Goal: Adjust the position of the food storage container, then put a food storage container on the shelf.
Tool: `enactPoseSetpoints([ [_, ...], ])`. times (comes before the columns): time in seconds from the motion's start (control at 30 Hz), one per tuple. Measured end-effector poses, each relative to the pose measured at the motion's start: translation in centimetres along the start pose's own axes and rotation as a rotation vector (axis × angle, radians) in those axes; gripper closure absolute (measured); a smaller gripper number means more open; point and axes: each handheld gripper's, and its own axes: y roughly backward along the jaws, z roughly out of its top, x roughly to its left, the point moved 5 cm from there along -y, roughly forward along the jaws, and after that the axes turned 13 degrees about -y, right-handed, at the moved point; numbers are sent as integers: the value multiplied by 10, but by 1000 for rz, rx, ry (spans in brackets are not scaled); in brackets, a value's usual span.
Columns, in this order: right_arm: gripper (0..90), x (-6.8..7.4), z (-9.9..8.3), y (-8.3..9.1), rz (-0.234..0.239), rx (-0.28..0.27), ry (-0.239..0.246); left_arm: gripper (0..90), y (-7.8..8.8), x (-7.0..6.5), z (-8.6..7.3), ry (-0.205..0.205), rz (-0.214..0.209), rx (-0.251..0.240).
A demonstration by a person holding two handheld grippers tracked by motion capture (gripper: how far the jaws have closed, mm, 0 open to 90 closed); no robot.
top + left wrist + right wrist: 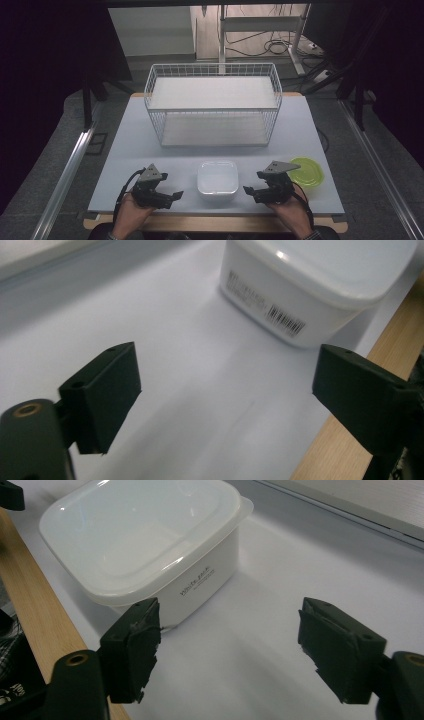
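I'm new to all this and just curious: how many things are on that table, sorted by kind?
White lidded plastic container: 1
White wire basket: 1
Yellow-green round lid: 1
Hand-held grippers: 2, the left gripper and the right gripper, both open and holding nothing
Total: 5

Tabletop (125,150): white sheet over wood, wood edge showing at the near side. White lidded container (217,180) sits btwn left hand-held gripper (176,194) and right hand-held gripper (248,189), apart from both. Green lid (308,170) just beyond right hand-held gripper, outer side. Wire basket (213,102) well ahead of both, centred.
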Motion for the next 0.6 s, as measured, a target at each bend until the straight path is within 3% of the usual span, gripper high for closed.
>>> enactPoseSetpoints([
  [0.2, 176, 2, 1, -4, 10, -10, 20, 62, -5, -3, 1, -43, -7, -30],
  [0.33, 159, 6, -2, -9, 35, 14, 30, 57, -11, -5, 5, -36, -36, -29],
  [0.4, 152, 7, -1, -10, 21, 18, 57, 56, -12, -3, 9, -48, -14, -18],
  [0.43, 140, 8, 2, -10, 26, 14, 52, 56, -12, -1, 13, -30, -19, -15],
  [0.47, 131, 8, 5, -10, 46, 17, 32, 60, -12, 0, 19, 6, -36, -39],
  [0.5, 131, 11, 10, -9, 85, 7, 11, 70, -13, -2, 23, 14, -70, -67],
  [0.53, 131, 14, 16, -7, 115, -9, 1, 72, -15, -3, 26, 1, -73, -59],
  [0.57, 131, 17, 21, -7, 116, -20, 5, 69, -17, -2, 28, -21, -30, -40],
  [0.6, 131, 19, 24, -7, 112, -34, 18, 71, -18, -2, 30, -34, -14, -37],
])
